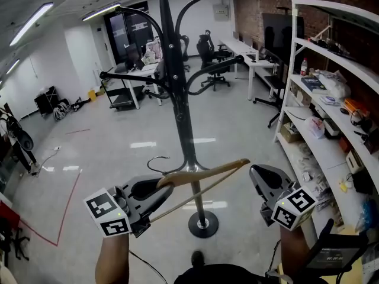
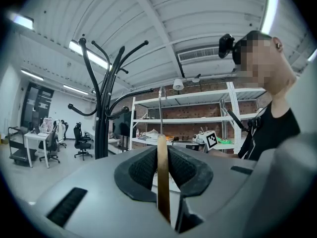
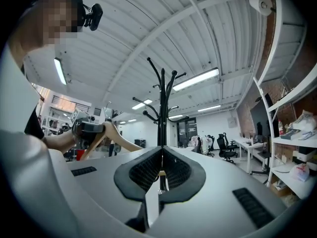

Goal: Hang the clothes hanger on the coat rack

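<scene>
Open-plan office with a glossy grey floor [image 1: 118, 158]; white metal shelving [image 1: 331, 58] lines the right-hand brick wall. A black metal coat rack with curved arms [image 1: 177, 93] stands mid-floor. Left gripper [image 1: 155, 188]: jaws closed on the wooden clothes hanger with a wire hook [image 1: 204, 173], held low before the pole, well below the arms. Right gripper [image 1: 263, 176]: jaws together, empty. Risk: the hanger pivots in this one-handed grip and its hook strikes or misses an arm. Room is ample leftward, tighter towards the shelving.
</scene>
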A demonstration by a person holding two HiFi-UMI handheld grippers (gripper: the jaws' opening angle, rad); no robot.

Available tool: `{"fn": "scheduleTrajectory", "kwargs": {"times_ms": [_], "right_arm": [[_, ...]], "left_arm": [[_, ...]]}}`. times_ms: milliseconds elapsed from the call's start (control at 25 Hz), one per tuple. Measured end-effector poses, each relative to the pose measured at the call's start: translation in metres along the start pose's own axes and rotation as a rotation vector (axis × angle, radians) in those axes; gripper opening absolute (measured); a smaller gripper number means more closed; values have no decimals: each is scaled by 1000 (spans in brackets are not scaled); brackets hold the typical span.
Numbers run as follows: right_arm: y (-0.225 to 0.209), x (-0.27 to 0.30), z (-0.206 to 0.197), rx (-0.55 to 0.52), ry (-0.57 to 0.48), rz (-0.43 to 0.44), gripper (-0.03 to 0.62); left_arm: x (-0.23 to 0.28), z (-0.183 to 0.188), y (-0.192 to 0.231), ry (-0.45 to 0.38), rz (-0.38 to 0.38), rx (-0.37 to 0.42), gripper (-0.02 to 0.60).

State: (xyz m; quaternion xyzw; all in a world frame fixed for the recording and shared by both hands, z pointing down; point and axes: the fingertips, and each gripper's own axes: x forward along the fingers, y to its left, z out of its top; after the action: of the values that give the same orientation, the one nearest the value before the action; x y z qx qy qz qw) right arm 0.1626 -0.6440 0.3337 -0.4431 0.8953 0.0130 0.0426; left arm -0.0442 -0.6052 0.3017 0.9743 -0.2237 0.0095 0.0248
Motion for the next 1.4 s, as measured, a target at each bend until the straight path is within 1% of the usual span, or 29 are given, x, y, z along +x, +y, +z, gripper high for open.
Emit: {"fn": "scheduleTrajectory", "kwargs": {"times_ms": [200,360,520,600,720,840,1000,1200,1320,1400], "right_arm": [[-9,25,21,-50,-32,-6,8],[-11,44,28,-50,-42,-9,8],[-7,64,34,-85,-38,19,8],[-4,75,35,-116,-14,48,8],[0,93,34,-143,12,80,8],[0,105,31,-133,11,88,9],[3,120,27,-148,22,107,9],[0,131,16,-149,48,106,9],[-3,135,13,-150,62,85,9],[-7,137,13,-146,57,74,9]], "left_arm": [[19,17,37,5,-56,42,51],[28,21,66,14,-84,53,51],[38,24,91,20,-109,49,51],[45,23,101,36,-121,51,51],[57,20,111,65,-152,56,51],[69,17,116,87,-185,60,51],[81,18,120,99,-225,76,51],[98,8,134,142,-236,75,51],[104,0,143,169,-238,71,51],[105,-3,147,173,-238,72,51]]}}
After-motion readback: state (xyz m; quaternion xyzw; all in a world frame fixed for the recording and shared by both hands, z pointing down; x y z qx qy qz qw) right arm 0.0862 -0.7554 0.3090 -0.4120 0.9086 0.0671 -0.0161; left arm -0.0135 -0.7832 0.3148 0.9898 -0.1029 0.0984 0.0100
